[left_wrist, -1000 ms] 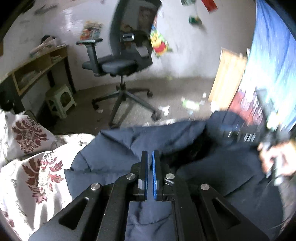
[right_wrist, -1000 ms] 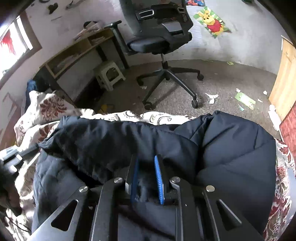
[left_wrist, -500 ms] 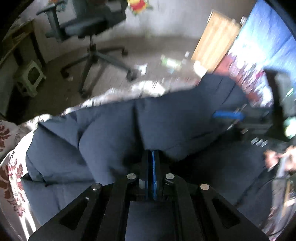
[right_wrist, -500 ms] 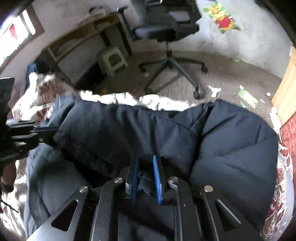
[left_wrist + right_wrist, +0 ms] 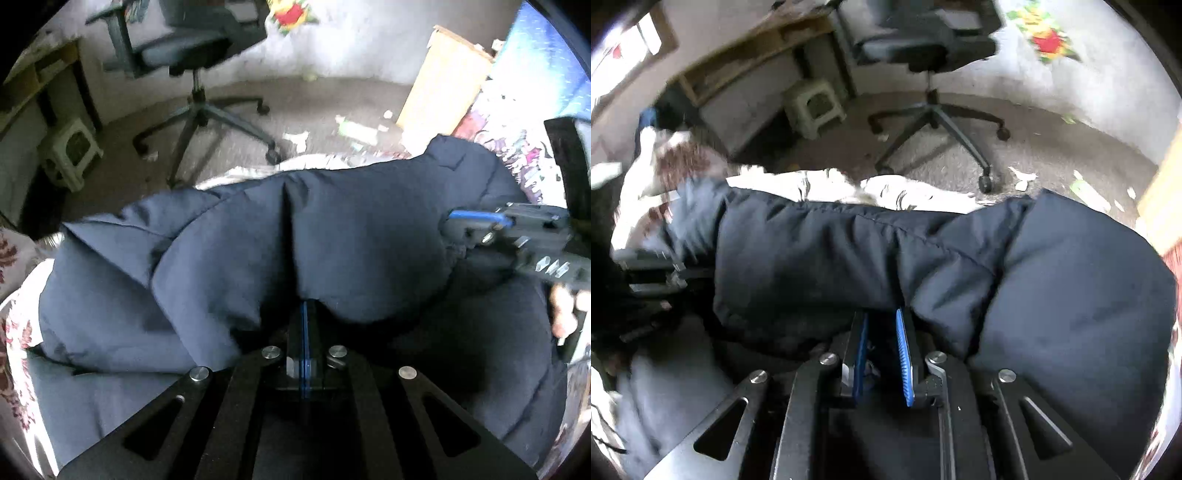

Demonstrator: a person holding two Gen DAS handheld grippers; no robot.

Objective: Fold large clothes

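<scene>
Two hand-held grippers pinch a navy puffer jacket (image 5: 351, 236) on a floral bedsheet (image 5: 798, 184): left hand-held gripper (image 5: 305, 314) clamped tight, right hand-held gripper (image 5: 882, 325) narrowly closed on fabric.

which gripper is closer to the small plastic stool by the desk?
Left. The stool sits off the jacket's left end, where the left gripper grips; the right gripper holds the other end, farther away.
</scene>
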